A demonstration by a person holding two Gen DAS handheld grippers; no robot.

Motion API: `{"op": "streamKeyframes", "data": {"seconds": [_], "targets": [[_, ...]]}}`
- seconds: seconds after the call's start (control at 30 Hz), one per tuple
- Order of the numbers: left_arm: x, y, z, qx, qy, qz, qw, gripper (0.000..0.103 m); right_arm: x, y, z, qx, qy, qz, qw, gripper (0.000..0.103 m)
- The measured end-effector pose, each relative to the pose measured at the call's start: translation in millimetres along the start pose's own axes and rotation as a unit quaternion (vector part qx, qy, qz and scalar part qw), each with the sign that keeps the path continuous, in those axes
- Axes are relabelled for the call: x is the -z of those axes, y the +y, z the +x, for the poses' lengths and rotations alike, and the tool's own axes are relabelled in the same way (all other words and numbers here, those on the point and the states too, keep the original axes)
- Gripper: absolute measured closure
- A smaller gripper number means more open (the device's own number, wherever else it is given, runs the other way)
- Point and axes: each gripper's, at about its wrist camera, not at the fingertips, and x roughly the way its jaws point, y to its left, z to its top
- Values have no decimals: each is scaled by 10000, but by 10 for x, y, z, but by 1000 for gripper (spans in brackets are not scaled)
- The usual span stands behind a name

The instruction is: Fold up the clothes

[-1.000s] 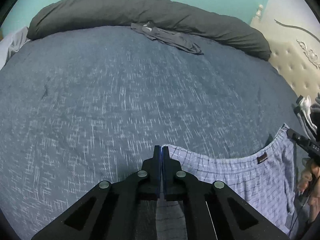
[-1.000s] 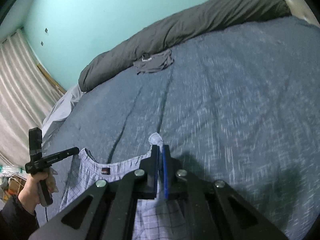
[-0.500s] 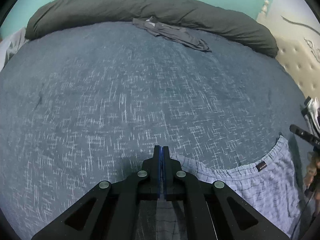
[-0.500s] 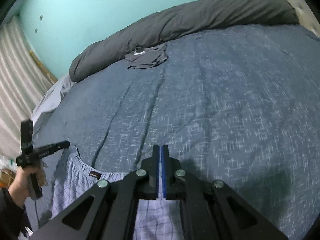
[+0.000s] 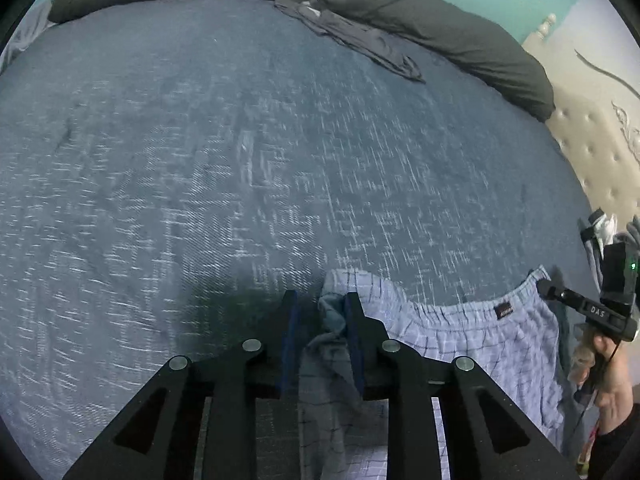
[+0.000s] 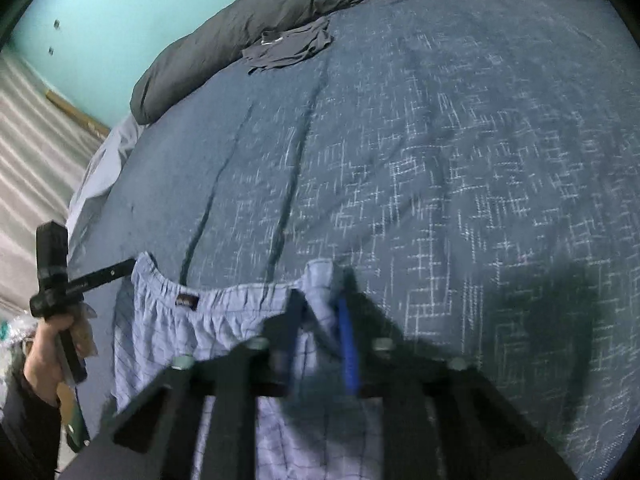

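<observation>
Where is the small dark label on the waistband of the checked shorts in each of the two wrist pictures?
Left wrist view: the label sits low on the right, on the waistband of the checked shorts, right of the left gripper.
Right wrist view: the label sits low on the left, left of the right gripper.
Shared landmark: the dark garment lying beside the grey duvet roll.

The bed (image 5: 240, 152) (blue patterned cover) carries checked shorts (image 5: 460, 340), a dark folded garment (image 5: 360, 40) and a grey duvet (image 5: 400, 4).
</observation>
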Motion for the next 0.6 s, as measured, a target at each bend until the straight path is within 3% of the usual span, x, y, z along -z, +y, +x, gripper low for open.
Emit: {"op": "streamKeyframes", "data": {"seconds": [0.03, 0.17, 0.33, 0.47, 0.6], "targets": [[11, -12, 0, 32, -6, 19, 10000, 95, 14, 5, -20, 15, -43, -46, 10000, 96], [33, -109, -137, -99, -228, 273, 9993, 100, -44, 58, -238, 47, -506, -239, 9984, 97], [-95, -162, -263, -140, -480, 227, 9985, 100, -219, 205, -465, 146, -1024, -549, 9931, 98], [-229, -199, -219, -193, -501, 218, 9983, 100, -396, 180, -408, 222, -1044, -545, 9928, 98], [-206, -183, -80, -304, -294, 166, 9990, 99, -436, 55, -115, 435, -544, -341, 9970, 93]]}}
